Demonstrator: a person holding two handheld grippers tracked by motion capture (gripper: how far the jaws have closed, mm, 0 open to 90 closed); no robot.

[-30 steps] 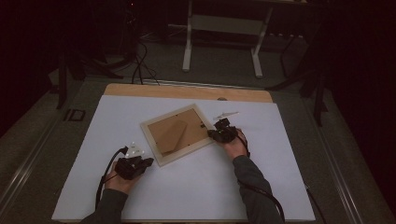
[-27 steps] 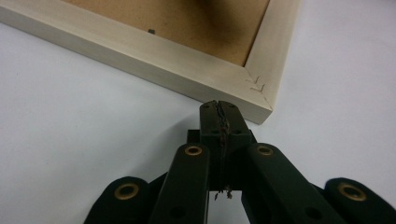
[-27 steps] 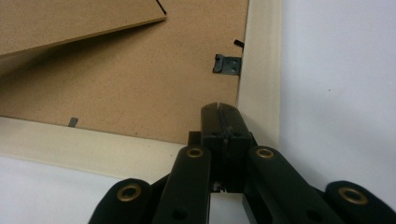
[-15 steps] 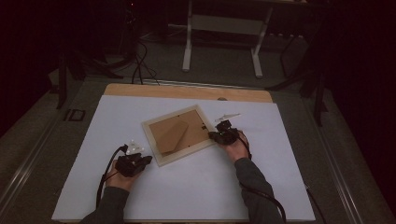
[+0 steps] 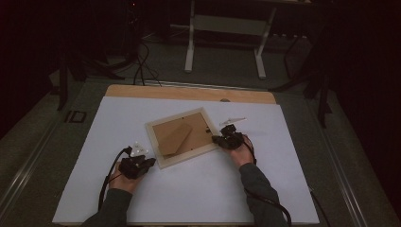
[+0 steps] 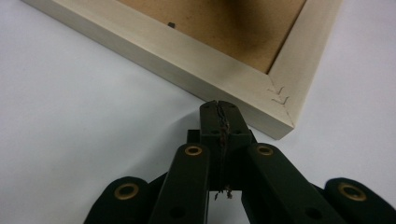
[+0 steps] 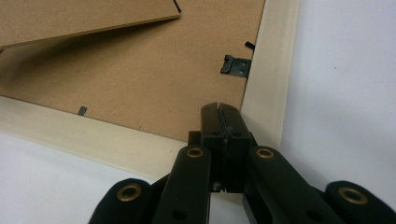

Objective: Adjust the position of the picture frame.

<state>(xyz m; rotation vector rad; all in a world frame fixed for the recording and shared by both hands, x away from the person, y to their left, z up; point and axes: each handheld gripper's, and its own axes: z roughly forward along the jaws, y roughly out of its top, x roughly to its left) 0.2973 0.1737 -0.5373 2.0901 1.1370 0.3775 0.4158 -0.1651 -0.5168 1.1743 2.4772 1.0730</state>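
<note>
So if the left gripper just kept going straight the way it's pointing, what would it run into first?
Most likely the picture frame: the shut left gripper points at its pale wooden outer edge, close to a corner. Whether the tips already touch the wood is hard to tell.

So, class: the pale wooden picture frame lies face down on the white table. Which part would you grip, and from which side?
Grip the pale wooden picture frame by its outer rail near the right corner, coming in level from the right, probably. It lies flat with its brown backing board up, so only the raised rail gives the jaws an edge. The shut right gripper already rests there and would have to open first.
</note>
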